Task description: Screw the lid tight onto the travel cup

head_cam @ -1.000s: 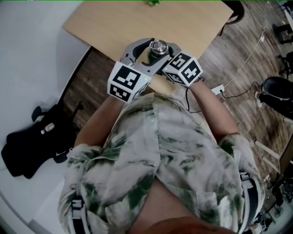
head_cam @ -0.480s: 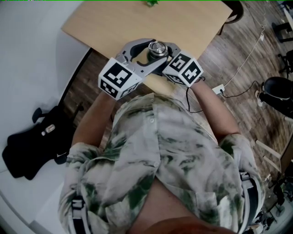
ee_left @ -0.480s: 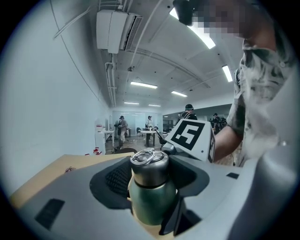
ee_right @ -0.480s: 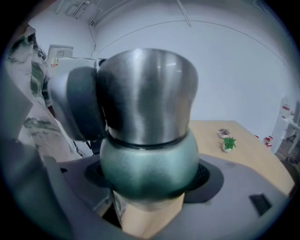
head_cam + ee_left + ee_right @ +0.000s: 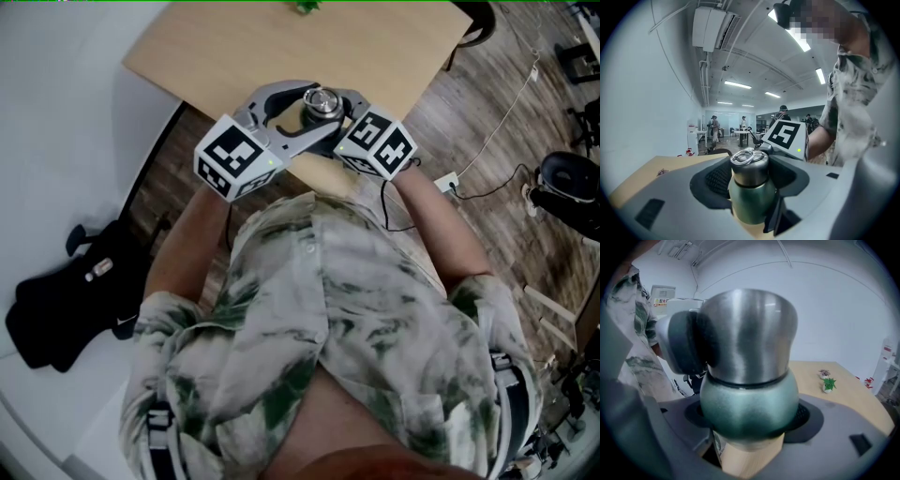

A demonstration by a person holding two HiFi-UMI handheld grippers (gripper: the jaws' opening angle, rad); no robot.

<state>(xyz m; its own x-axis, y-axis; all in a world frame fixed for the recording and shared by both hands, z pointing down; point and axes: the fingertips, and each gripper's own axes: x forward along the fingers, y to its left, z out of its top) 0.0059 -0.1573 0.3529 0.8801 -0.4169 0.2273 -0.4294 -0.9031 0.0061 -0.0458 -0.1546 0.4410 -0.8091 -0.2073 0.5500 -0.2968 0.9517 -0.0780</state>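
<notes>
Swinging left gripper (image 5: 302, 111) clockwise round lid (image 5: 322, 97), seen from above. Sliding its marker cube (image 5: 234, 157) toward picture's left and slightly up, left forearm (image 5: 192, 248) following outward. Just been closing jaws a touch, clamping lid between them.

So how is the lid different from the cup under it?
The lid is shiny bare silver; the cup is dull green. The lid carries a metal ring on top; the cup's side is plain. Both are round, and the lid sits right on the cup.
</notes>
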